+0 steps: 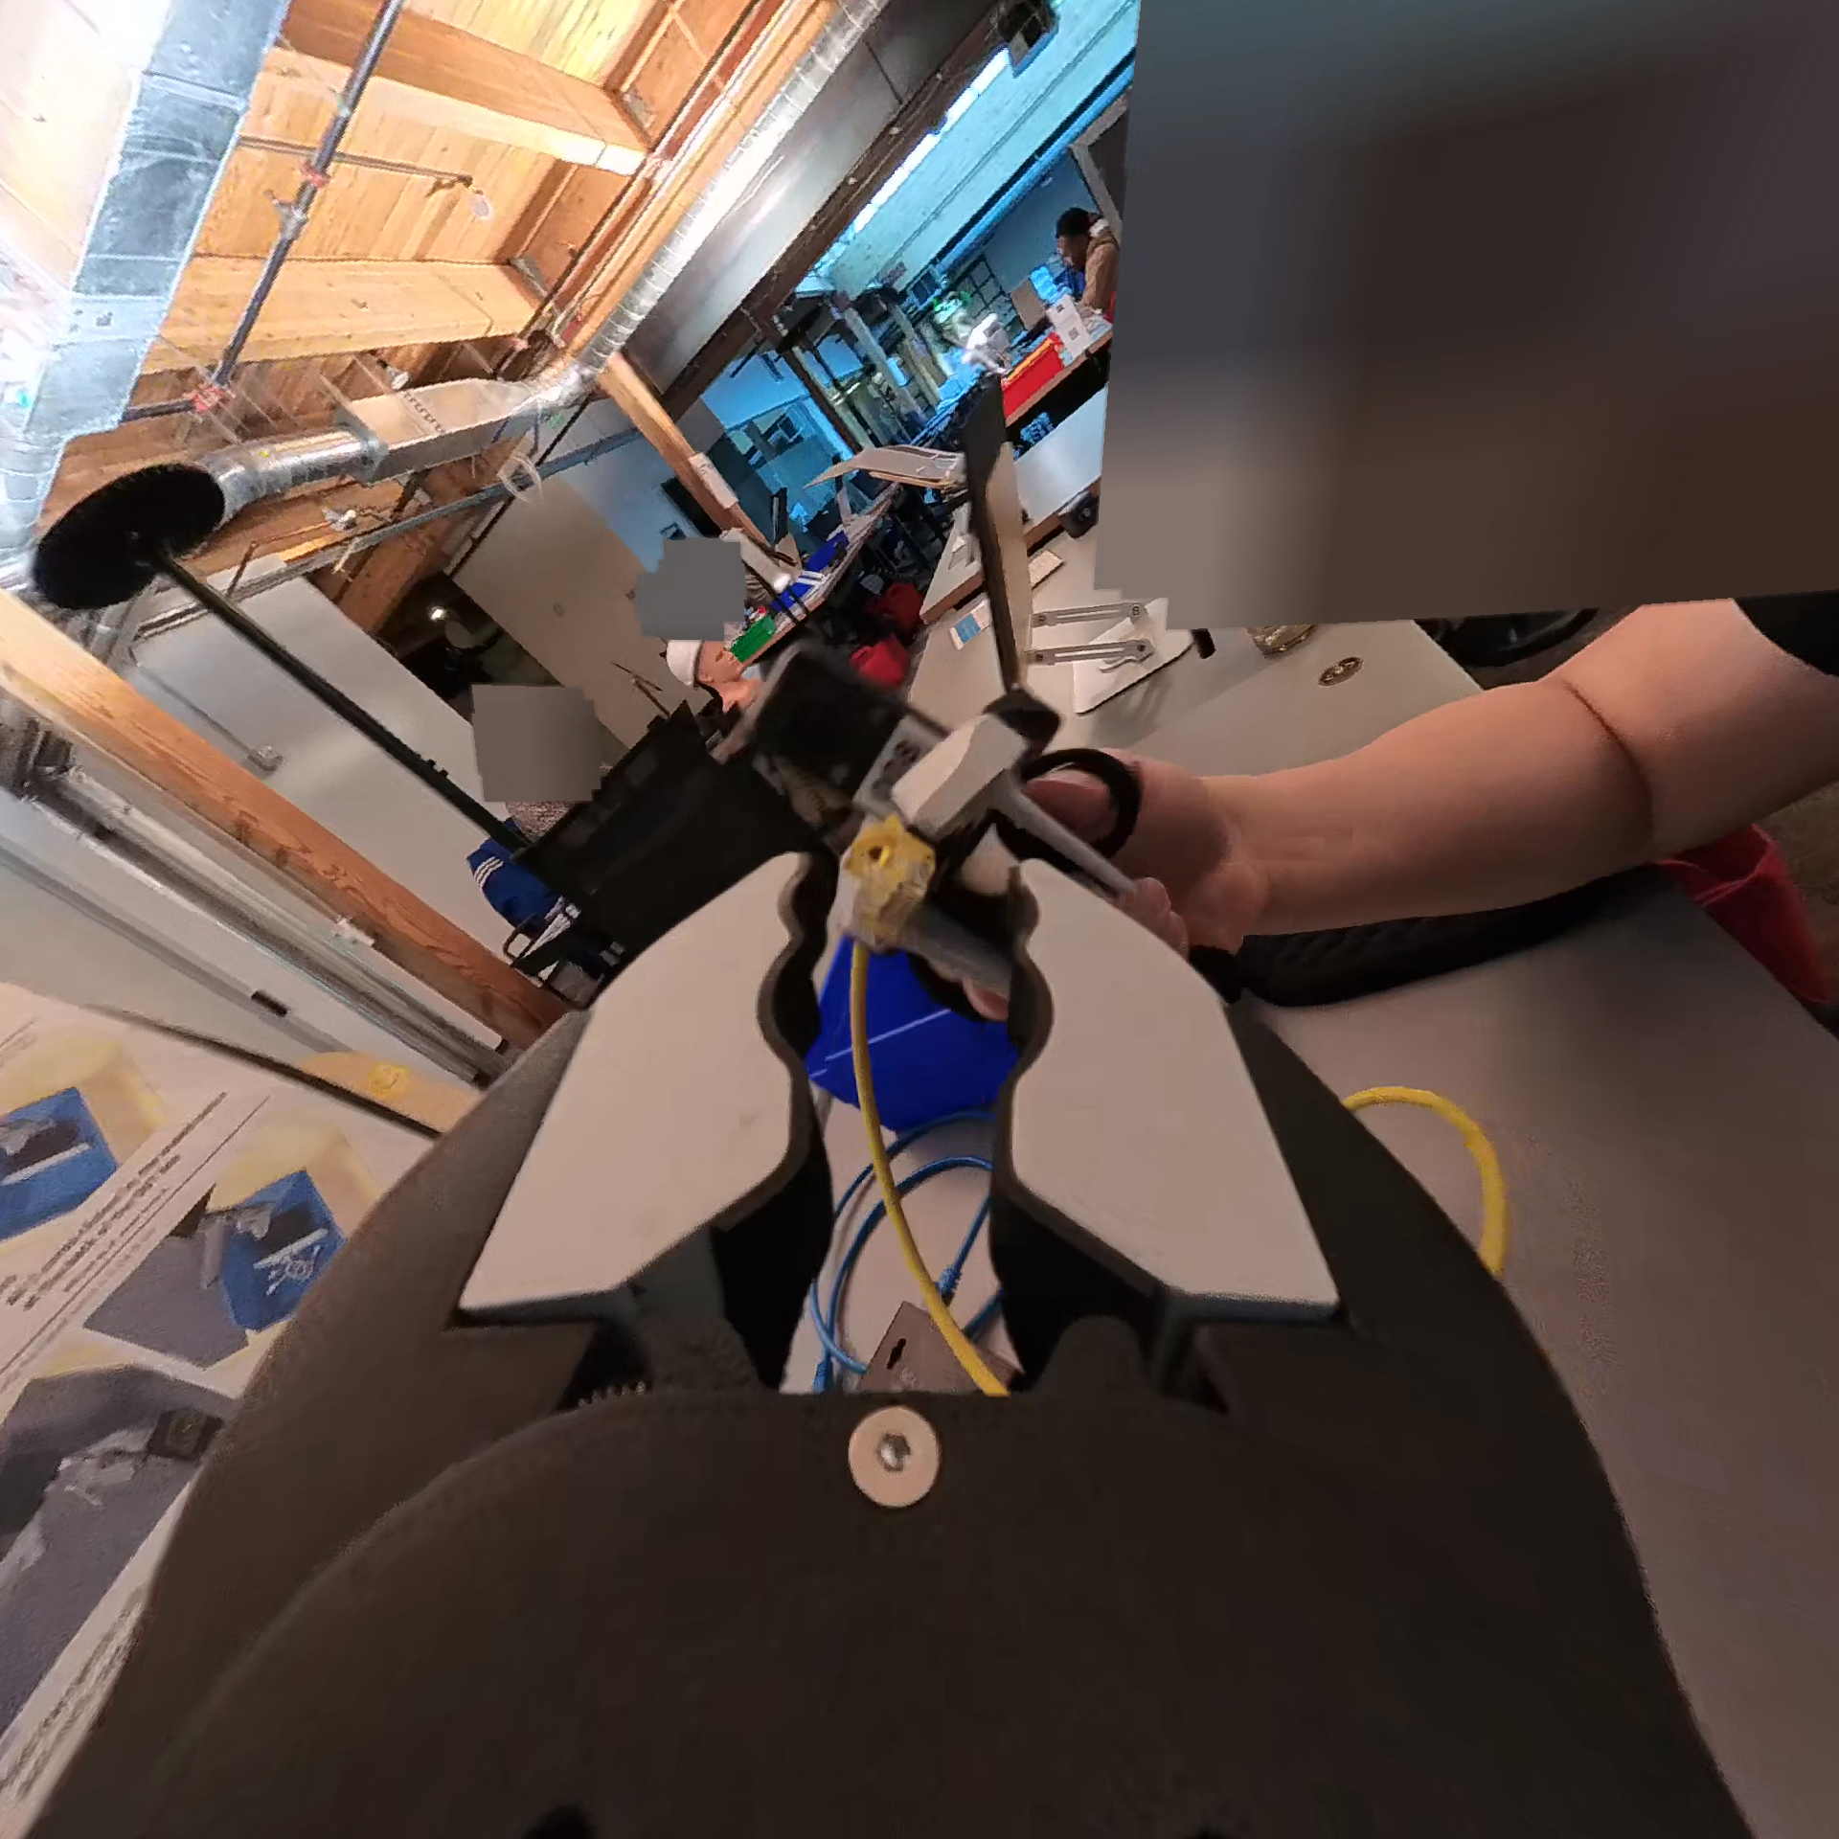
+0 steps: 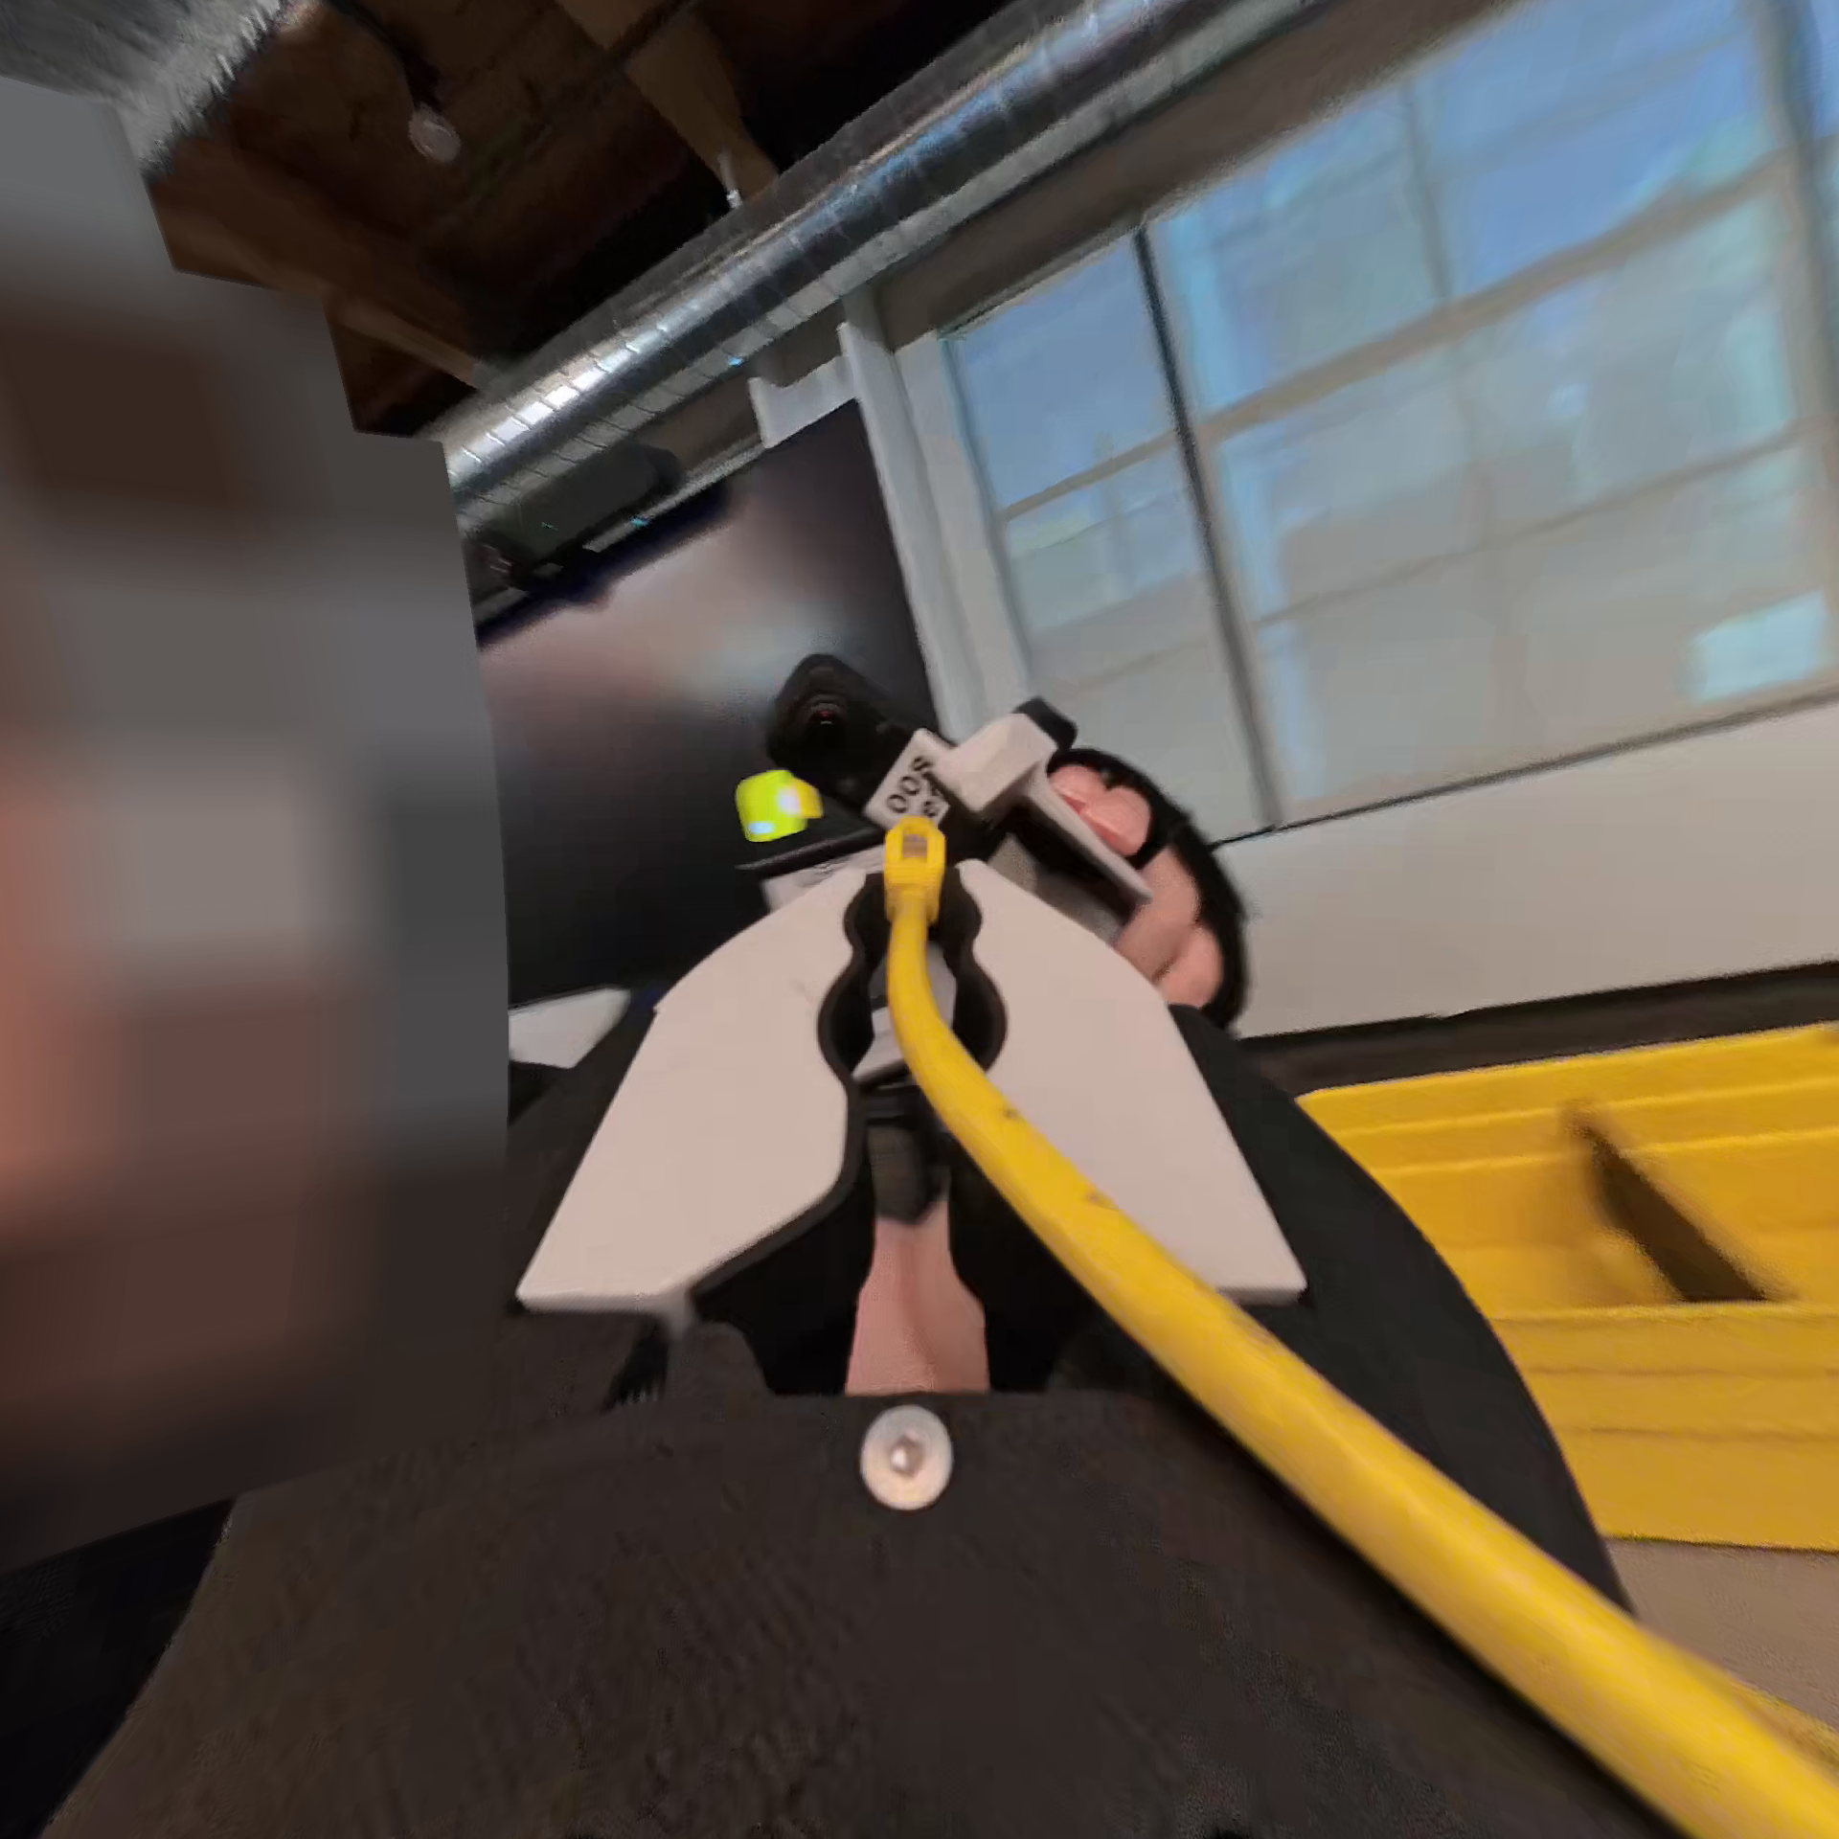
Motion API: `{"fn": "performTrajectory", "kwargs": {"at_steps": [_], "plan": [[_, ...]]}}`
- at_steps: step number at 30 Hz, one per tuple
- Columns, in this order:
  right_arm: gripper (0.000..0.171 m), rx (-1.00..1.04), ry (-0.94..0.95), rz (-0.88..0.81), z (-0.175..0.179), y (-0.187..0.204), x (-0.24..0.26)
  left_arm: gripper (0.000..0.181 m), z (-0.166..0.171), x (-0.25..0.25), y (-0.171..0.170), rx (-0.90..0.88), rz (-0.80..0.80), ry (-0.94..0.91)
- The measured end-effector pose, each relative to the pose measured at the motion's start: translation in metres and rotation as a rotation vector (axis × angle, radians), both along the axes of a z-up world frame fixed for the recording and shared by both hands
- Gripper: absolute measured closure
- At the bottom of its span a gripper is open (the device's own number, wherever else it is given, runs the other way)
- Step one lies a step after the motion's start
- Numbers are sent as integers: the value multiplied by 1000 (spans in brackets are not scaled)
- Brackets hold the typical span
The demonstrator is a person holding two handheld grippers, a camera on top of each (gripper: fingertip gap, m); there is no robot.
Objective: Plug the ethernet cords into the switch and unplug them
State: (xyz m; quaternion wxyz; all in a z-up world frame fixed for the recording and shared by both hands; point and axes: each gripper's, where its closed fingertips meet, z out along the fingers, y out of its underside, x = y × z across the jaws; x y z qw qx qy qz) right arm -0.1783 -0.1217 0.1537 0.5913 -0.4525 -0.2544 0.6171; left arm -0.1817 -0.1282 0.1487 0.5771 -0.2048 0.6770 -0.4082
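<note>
A yellow ethernet cord (image 2: 995, 1095) ends in a yellow plug (image 2: 914, 858). My right gripper (image 2: 916, 920) is shut on the cord just behind the plug, which sticks out past the fingertips. In the left wrist view the plug (image 1: 886, 881) sits between the tips of my left gripper (image 1: 911, 896), whose jaws stand apart around it and around the right gripper's tips. The two grippers face each other, held up above the table. The cord (image 1: 876, 1095) hangs down and loops on the table. I cannot make out the switch.
A coiled blue cable (image 1: 896, 1224) and a blue box (image 1: 925, 1045) lie below on the grey table (image 1: 1642, 1244). A person's forearm (image 1: 1443, 796) reaches in from the right. A yellow bin (image 2: 1592, 1244) is at the right, printed sheets (image 1: 119, 1244) at the left. Left and right tips are no more than a few centimetres apart.
</note>
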Motion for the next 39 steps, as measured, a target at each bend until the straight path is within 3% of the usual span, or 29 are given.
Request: {"fn": "performTrajectory", "kwargs": {"at_steps": [6,12,17,22,26,30,39], "plan": [[159,571,-297,-682,4,3,15,142,20,-15,37,-156,101,-33],[159,820,-474,-1107,17,-1,34,143,14,-5,73,-248,238,-7],[159,1045,-620,-1435,41,-24,54,141,-23,40,113,-536,348,122],[159,1052,-625,-1515,62,-43,67,123,-117,102,141,-759,507,356],[159,1026,-611,-1542,70,-51,79,119,-193,128,160,-690,741,448],[158,1013,-613,-1570,74,-53,87,106,-245,135,166,-612,880,526],[159,1024,-623,-1596,77,-56,88,106,-298,129,174,-502,1035,660]]}}
